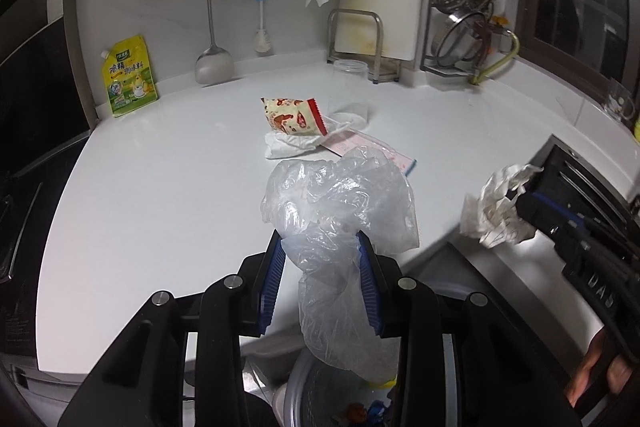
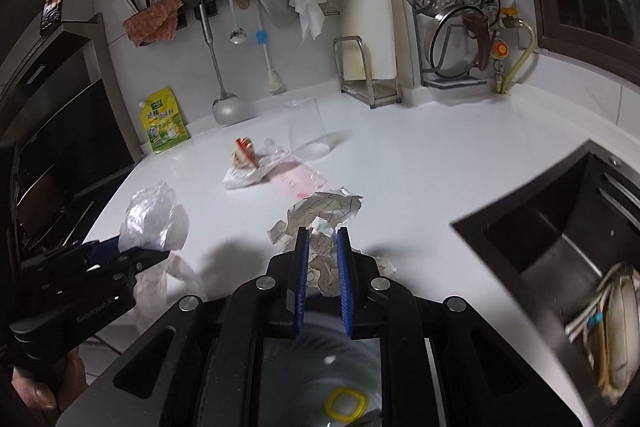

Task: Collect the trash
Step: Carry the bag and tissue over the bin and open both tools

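My left gripper (image 1: pixel 320 241) is shut on a crumpled clear plastic bag (image 1: pixel 340 199), which hangs down between its blue pads over the counter's front edge. My right gripper (image 2: pixel 323 235) is shut on a crumpled sheet of printed paper (image 2: pixel 320 211). The same paper (image 1: pixel 498 207) shows at the right of the left wrist view, and the bag (image 2: pixel 154 219) at the left of the right wrist view. Farther back on the white counter (image 1: pixel 160 167) lie a red-patterned snack wrapper (image 1: pixel 294 115), a white tissue (image 1: pixel 288 145) under it and a pink slip (image 1: pixel 368 149).
A trash bin (image 2: pixel 320 367) with a clear liner sits below the counter edge, under both grippers. A clear jar (image 1: pixel 350 83), a yellow seasoning pouch (image 1: pixel 130 79), hanging utensils (image 1: pixel 210 27) and a dish rack (image 1: pixel 472 7) line the back. A sink (image 2: pixel 560 247) lies at right, a stove (image 2: pixel 52 167) at left.
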